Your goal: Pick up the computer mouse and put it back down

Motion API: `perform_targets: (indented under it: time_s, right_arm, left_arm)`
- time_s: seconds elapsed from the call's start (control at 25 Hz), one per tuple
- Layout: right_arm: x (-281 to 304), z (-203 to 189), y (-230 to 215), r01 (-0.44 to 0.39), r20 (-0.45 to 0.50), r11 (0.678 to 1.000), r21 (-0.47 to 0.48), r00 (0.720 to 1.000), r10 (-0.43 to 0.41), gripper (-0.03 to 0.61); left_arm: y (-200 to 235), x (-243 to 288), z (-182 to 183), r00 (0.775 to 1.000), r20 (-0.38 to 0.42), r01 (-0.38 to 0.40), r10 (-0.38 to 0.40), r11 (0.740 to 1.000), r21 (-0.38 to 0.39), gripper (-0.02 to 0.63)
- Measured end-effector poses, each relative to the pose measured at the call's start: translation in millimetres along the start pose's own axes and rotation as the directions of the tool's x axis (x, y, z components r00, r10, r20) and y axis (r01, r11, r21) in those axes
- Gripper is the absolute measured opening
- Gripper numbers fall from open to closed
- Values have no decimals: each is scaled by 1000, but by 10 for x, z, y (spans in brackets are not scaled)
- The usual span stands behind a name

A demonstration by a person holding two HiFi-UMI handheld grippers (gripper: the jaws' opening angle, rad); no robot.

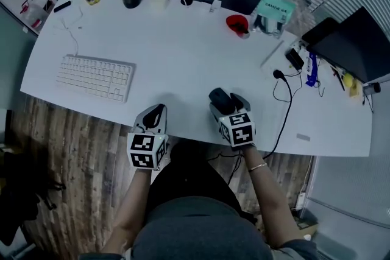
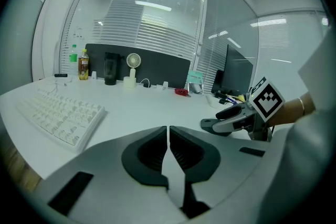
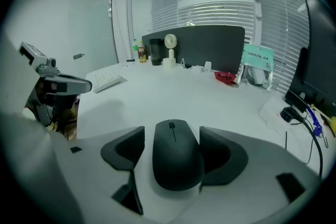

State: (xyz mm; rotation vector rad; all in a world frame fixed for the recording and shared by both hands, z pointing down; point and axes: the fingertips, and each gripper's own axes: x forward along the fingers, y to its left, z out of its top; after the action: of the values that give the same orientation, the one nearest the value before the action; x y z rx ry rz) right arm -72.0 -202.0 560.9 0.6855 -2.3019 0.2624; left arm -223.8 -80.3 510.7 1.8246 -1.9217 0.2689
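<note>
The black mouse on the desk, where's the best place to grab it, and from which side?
Pinch the mouse across its two long sides, at the wide middle. Come from its rounded back end, with the scroll wheel pointing away. The right hand-held gripper is lined up that way, open, one jaw on each side.

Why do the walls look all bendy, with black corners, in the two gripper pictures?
Left gripper view: the wide-angle lens bends the window blinds and leaves dark corners. Right gripper view: same bulging, so the close computer mouse looks huge, with a soft shadow beneath it. Head view: the white desk is evenly lit, no strong glare.
</note>
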Motion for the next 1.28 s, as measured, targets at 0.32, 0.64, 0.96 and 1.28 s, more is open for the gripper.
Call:
perform_targets:
  time_s: [0.32,0.64,0.96,1.28]
  right_arm:
    - [127,-50,-18,-33,-39,999,-29,999,32,310]
    - [190,-90,-27,-57,-58,997,-45,997,54,296]
    - [203,-100,-16,-60,-61,997,-52,997,57,301]
    - [177,-60,-42,-36,-28,999,20,999,37,298]
  left_arm:
    - [12,37,-65,999,-23,-25,24,999,-22,32]
    - [1,67,-80,999,-36,-42,40,999,-31,32]
    - [-40,97,-69,999,-36,-40,39,999,-33,32]
    - [-47,130,-6,999,-29,-25,25,1000,-10,32]
